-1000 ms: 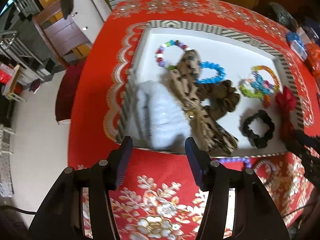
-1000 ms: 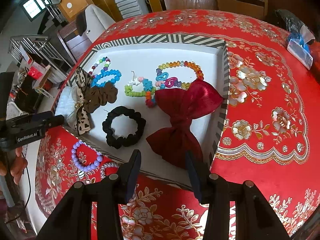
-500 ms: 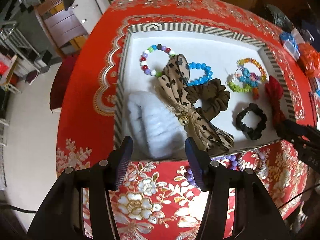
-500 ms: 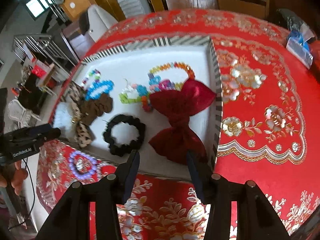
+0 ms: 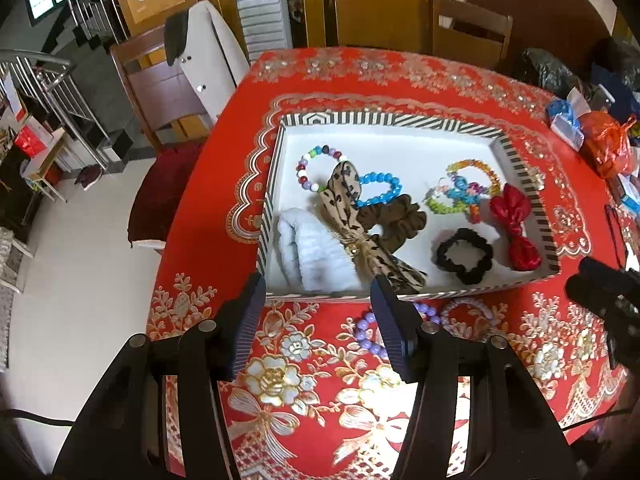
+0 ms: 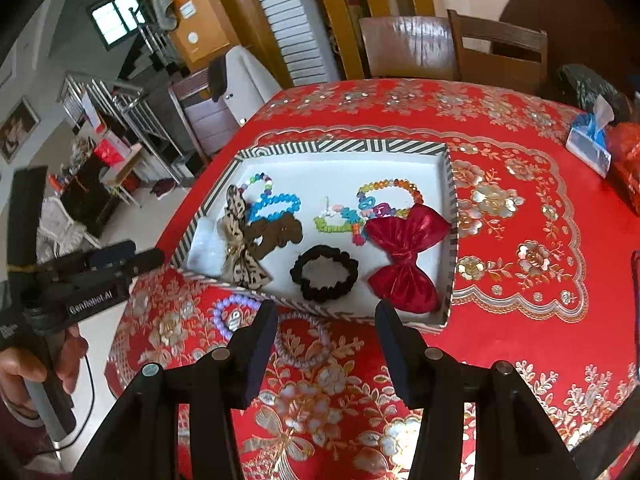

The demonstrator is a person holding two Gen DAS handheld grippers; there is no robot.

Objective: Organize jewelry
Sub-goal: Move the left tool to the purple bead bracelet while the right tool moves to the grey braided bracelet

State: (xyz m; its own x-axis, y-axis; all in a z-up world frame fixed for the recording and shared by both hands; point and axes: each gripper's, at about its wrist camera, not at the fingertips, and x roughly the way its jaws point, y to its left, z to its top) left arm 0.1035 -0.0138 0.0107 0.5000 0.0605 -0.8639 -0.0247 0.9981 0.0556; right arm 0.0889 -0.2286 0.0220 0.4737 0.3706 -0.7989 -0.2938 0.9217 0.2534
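- Hovering over the tabletop near edge: left gripper, fingers wide apart, empty; right gripper, fingers just opening further, nothing between them.
- Lying outside the tray, just before its near wall: purple bracelet and pearl bracelet, partly hidden behind the fingers.
- Risking a snag: closing on thin beads flat against cloth, possibly pinching the tablecloth or flicking a strand off the edge.
- Crowding the tray beyond: black scrunchie, red bow, leopard bow, white scrunchie, bead bracelets; dropping another piece carelessly likely tangling strands.
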